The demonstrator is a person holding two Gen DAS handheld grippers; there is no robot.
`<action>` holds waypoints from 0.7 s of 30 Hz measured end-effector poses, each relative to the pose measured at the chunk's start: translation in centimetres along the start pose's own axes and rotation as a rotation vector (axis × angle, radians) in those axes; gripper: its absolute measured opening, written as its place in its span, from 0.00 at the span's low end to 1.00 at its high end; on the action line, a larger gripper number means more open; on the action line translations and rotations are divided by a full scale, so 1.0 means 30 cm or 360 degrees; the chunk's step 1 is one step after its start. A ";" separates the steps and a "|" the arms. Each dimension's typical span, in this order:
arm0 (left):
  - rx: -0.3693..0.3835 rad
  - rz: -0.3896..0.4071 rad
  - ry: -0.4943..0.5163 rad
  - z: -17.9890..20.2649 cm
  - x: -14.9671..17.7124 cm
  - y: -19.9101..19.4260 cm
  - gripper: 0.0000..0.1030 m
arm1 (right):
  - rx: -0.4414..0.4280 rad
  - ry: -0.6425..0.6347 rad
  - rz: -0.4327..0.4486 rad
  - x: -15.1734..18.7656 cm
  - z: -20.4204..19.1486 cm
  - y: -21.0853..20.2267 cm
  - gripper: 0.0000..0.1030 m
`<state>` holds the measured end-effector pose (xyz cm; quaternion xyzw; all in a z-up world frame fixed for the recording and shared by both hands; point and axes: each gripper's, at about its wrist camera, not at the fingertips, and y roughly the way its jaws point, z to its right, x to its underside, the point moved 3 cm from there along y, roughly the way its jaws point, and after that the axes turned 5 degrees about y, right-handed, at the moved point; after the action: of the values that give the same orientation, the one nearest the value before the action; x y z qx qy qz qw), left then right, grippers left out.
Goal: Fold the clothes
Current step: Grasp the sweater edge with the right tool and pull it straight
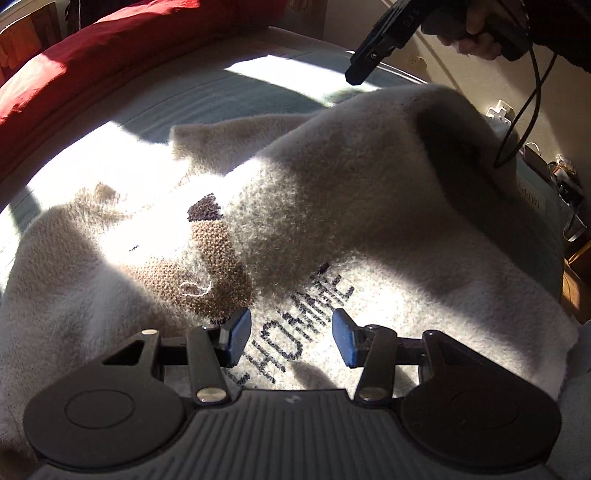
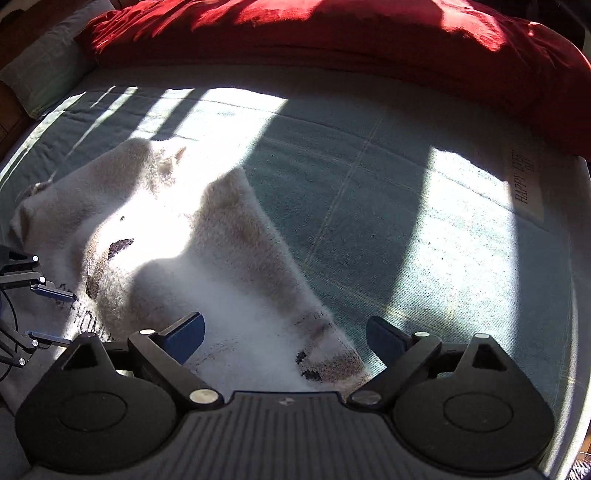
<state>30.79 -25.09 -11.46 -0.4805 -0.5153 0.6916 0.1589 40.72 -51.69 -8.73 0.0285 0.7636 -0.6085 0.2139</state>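
Note:
A cream fuzzy sweater [image 1: 332, 192] with a brown knitted figure and dark "HOMME" lettering lies on the bed, one sleeve folded across its body. My left gripper [image 1: 291, 332] hovers just over the lettering, its jaws partly apart with only the flat knit below them. A hand holds my right gripper [image 1: 364, 66] above the sweater's far edge. In the right wrist view the right gripper [image 2: 286, 332] stands wide open above the sweater [image 2: 236, 236], near the sleeve cuff [image 2: 332, 354], gripping nothing. The left gripper [image 2: 51, 314] shows at the left edge.
A grey-green blanket [image 2: 369, 184] covers the bed, with strong sun patches and shadows. A red duvet [image 2: 332, 33] is bunched along the far side, and a pillow [image 2: 48, 70] lies at the far left. Cluttered objects [image 1: 561, 184] stand beyond the bed's right edge.

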 end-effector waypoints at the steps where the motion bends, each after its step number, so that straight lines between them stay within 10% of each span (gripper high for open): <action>1: 0.0004 -0.0002 -0.0009 -0.004 -0.002 0.002 0.46 | -0.0008 -0.0023 -0.0050 -0.009 0.018 0.042 0.86; 14: 0.0046 -0.0035 -0.0054 -0.026 -0.031 0.049 0.46 | -0.0353 0.0061 -0.0386 -0.028 0.137 0.295 0.49; 21: 0.0063 -0.0051 -0.0052 -0.035 -0.040 0.064 0.46 | -0.0225 -0.0032 -0.0297 -0.030 0.072 0.238 0.19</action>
<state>32.78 -26.17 -12.54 -0.4575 -0.5116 0.7068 0.1712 44.33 -51.68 -15.32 -0.0641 0.8018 -0.5706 0.1655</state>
